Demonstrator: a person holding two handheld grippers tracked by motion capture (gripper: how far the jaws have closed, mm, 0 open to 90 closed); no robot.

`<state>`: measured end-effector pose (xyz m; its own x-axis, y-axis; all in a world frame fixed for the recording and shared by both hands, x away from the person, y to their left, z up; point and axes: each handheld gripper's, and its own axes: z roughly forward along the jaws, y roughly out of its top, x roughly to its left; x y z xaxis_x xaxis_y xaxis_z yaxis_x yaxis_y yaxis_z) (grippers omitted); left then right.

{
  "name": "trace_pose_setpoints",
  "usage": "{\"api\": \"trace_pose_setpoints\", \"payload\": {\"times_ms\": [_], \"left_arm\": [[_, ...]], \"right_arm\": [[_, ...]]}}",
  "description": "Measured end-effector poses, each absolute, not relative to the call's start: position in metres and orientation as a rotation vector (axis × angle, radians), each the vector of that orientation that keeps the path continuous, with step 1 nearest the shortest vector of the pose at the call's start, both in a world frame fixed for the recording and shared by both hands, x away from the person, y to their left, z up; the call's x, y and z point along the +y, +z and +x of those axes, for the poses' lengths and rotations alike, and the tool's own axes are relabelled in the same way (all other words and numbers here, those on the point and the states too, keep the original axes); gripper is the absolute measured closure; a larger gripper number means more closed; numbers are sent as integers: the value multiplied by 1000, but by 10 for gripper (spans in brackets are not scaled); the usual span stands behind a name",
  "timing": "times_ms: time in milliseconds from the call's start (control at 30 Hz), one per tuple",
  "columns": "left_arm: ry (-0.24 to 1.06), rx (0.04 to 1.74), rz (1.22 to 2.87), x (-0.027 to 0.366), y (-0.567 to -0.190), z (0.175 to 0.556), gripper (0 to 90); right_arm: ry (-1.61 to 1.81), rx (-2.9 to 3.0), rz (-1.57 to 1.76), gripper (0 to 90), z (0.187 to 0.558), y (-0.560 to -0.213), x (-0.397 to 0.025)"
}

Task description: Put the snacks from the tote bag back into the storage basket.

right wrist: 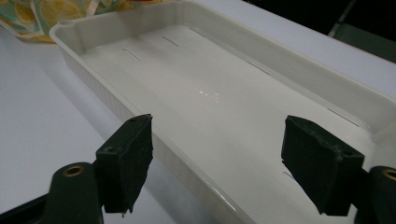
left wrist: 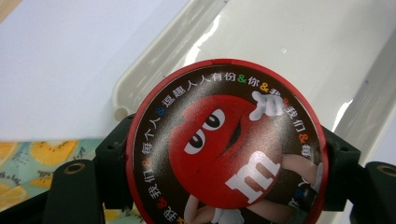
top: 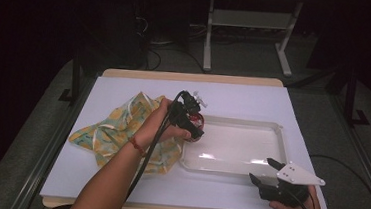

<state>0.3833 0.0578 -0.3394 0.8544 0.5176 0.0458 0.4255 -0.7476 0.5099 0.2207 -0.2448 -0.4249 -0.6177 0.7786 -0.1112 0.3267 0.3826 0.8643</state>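
Note:
My left gripper (top: 195, 131) is shut on a round red tin (left wrist: 226, 144) with a red cartoon candy face and a white "m" on its lid. It holds the tin over the left end of the white plastic tray (top: 234, 163). In the left gripper view the tray's corner (left wrist: 122, 100) lies just beyond the tin. My right gripper (top: 263, 172) stands open at the tray's near right edge, jaws wide apart with nothing between them. The right gripper view looks along the bare tray floor (right wrist: 224, 93).
A yellow and green lemon-print cloth (top: 116, 129) lies crumpled left of the tray, under my left forearm. The white table top (top: 244, 96) ends at a wooden edge at the back. Table legs and cables stand on the dark floor beyond.

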Motion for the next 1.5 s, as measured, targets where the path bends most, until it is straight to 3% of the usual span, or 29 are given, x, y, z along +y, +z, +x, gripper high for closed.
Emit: {"api": "trace_pose_setpoints", "payload": {"times_ms": [1500], "left_arm": [[188, 666, 2555, 9, -373, 393, 252]], "right_arm": [[1158, 2156, 947, 243, 223, -428, -243]]}}
